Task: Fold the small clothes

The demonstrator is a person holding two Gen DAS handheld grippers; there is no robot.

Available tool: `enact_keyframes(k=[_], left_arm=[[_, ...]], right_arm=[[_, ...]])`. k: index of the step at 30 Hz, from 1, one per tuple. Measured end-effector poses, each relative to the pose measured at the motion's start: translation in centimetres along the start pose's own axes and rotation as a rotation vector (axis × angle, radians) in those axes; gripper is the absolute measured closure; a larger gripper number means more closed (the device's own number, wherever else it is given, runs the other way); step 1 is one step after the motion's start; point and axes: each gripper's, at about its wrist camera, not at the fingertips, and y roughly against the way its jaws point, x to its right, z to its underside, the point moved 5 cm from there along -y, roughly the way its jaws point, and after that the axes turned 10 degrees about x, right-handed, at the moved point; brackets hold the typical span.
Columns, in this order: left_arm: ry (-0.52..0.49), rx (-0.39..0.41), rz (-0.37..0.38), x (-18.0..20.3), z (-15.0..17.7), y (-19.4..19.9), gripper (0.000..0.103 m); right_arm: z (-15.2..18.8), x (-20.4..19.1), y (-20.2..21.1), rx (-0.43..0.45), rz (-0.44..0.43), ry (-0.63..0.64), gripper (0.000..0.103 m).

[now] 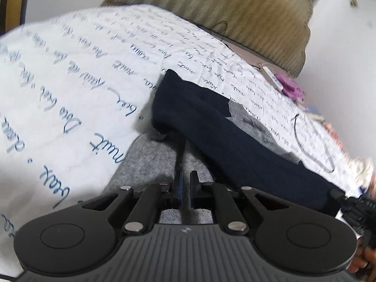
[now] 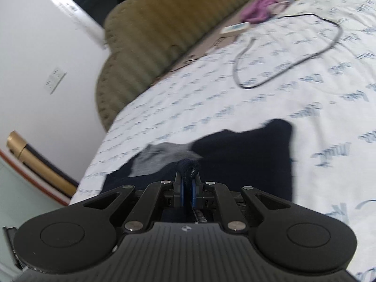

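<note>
A small navy and grey garment point(image 1: 211, 127) lies on a white bedsheet printed with blue script point(image 1: 70, 82). My left gripper point(image 1: 185, 176) is shut on its grey fabric point(image 1: 150, 162), a thin fold pinched between the pads. In the right wrist view the same garment point(image 2: 246, 155) spreads in front of my right gripper point(image 2: 188, 178), which is shut on a bunched navy edge point(image 2: 188, 166) sticking up between the blue pads. The right gripper's black body point(image 1: 352, 206) and a hand point(image 1: 362, 260) show at the right edge of the left wrist view.
An olive ribbed headboard cushion point(image 2: 164, 23) runs along the far side of the bed. A black cable loop point(image 2: 293, 54), a white remote point(image 2: 235, 28) and a purple cloth point(image 2: 258, 9) lie on the sheet beyond the garment. A white wall point(image 2: 47, 47) stands left.
</note>
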Motion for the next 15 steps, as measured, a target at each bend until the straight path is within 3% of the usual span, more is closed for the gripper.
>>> enact_keyframes(k=[6, 9, 12, 14, 15], left_arm=[[-0.186, 0.003, -0.060, 2.1, 0.8, -0.2, 0.098], [-0.235, -0.021, -0.093, 2.3, 1.6, -0.4, 0.098], [-0.249, -0.035, -0.100, 1.9, 1.9, -0.7, 0.097], [-0.261, -0.032, -0.115, 1.5, 1.9, -0.7, 0.097], [-0.265, -0.032, -0.122, 1.4, 1.9, -0.7, 0.097]], right_arm=[[0.9, 2.5, -0.4, -0.006, 0.083, 0.012, 0.091], [1.1, 2.4, -0.9, -0.014, 0.122, 0.062, 0.084], [1.0, 1.5, -0.3, 0.051, 0.255, 0.196, 0.068], [1.0, 0.0, 0.5, 0.138, 0.333, 0.320, 0.068], [1.3, -1.0, 0.7, 0.151, 0.331, 0.373, 0.068]])
